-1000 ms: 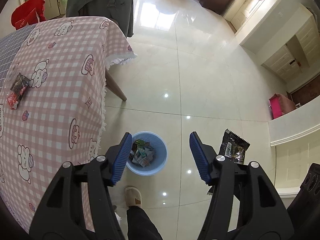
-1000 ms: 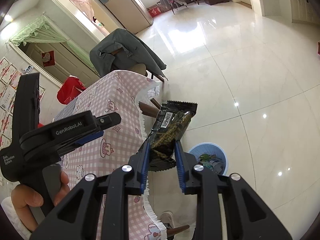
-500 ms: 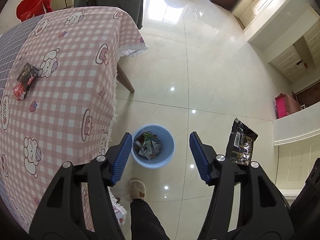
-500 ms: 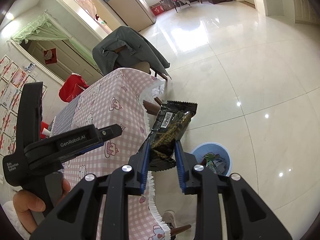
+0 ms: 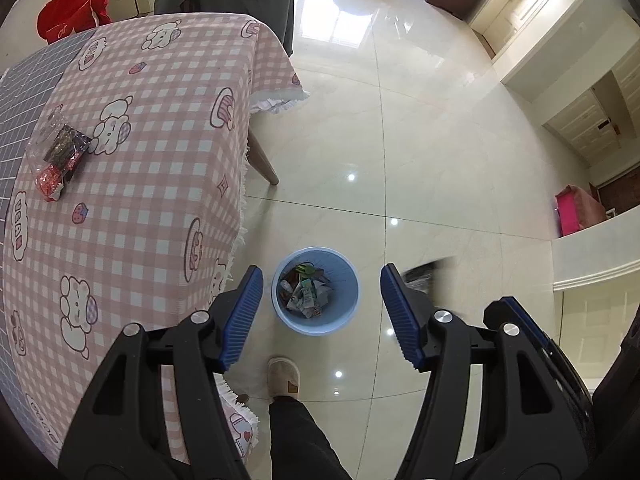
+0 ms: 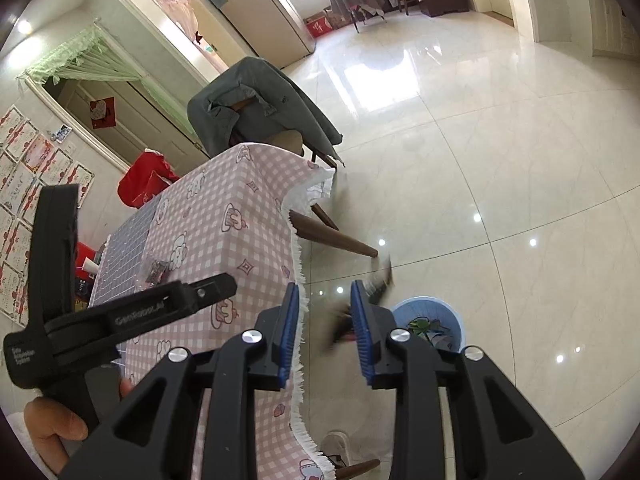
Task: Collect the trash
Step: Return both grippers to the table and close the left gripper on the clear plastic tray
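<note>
Released since the earlier frame, the wrapper blurs beside the right hand-held gripper, whose jaws have just been opening, above the bin. Left hand-held gripper gapes empty.

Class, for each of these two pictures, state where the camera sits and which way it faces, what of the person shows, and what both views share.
Left wrist: on the left hand-held gripper, looking steeply down at the floor beside the pink checked tablecloth; a trouser leg and slipper show.
Right wrist: on the right hand-held gripper, looking down and across the room; a hand holding the left hand-held gripper shows.
Shared: the blue trash bin, tablecloth, blurred dark wrapper.
</note>
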A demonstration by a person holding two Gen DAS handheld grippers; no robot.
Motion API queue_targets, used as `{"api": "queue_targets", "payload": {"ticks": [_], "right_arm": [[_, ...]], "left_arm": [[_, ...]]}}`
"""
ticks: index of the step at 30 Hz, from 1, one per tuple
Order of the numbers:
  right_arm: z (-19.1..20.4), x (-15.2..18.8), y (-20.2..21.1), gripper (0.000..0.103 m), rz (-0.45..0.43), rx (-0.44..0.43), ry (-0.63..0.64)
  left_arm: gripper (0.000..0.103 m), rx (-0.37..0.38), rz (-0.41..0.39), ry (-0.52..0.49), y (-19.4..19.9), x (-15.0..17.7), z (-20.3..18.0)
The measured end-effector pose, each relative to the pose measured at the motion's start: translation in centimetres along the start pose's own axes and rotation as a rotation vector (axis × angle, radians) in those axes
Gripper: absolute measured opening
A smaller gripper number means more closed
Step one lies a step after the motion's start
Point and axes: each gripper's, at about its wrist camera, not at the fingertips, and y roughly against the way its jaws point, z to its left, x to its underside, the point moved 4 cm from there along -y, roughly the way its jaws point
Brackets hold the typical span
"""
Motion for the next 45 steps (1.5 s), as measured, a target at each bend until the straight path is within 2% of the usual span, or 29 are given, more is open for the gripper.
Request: {"api": "queue_targets", "payload": {"ticks": [10, 19, 24, 35, 40, 45], "right_arm": [[0.4, 0.1, -0.5, 0.033, 0.025, -0.003, -0.012], [5.4, -0.2, -1.6, 0.036, 0.043, -0.067, 0.055], [9.3, -0.5, -2.9, 0.037, 0.054, -0.111, 0.105], [20.5, -1.6, -8.4, 0.047, 0.083, -0.228, 0.228], [24.9, -1.5, -12.2, 0.054, 0.113, -0.243, 0.271], [27.4, -1.3, -15.7, 0.055, 0.139, -0.231, 0.295]], "left_arm": [[0.062, -0.009, 0.005, -0.009, 0.6, 0.5, 0.8], [0.064, -0.029, -0.031, 0.029, 2.9, 0.1, 3.9], [0.065, -0.047, -0.063, 0.092, 4.4, -0.3, 7.3], [0.068, -0.108, -0.132, 0.302, 7.2, -2.1, 19.9], [0.071, -0.088, -0.142, 0.429, 6.8, -2.8, 25.6], [0.072, -0.071, -0.134, 0.513, 4.8, -3.4, 29.2]]}}
